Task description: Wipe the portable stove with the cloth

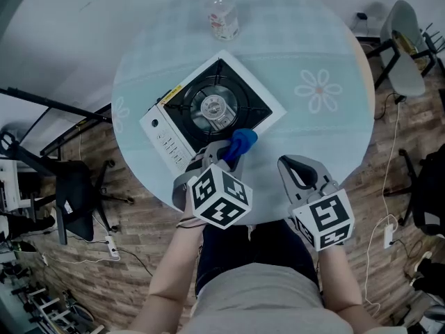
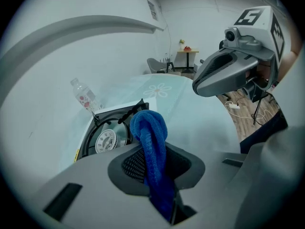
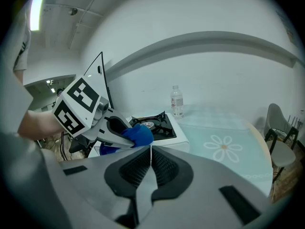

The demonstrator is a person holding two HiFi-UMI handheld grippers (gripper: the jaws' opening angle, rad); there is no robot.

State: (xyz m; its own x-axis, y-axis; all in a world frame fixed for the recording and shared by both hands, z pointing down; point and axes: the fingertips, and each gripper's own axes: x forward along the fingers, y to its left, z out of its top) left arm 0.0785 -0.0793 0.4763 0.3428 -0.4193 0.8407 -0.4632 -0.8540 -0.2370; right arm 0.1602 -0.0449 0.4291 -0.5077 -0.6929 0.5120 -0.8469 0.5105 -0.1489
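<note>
Left gripper [image 1: 224, 153] pinches bunched blue cloth [image 1: 243, 142] at stove's [image 1: 182, 101] near edge; right gripper [image 1: 293, 167], jaws together, over open table [image 1: 334, 134] alongside

The portable stove [image 1: 208, 110] sits at an angle on the round, pale tabletop [image 1: 313, 47]. It has a white casing, a black recessed top with pan supports, a round silver burner in the middle, and a control strip along one side. The cloth [image 1: 241, 142] is blue terry, bunched into a thick fold. It is pinched between the jaws of the left hand-held gripper [image 1: 222, 156], with its rounded end at the stove's near edge.
</note>
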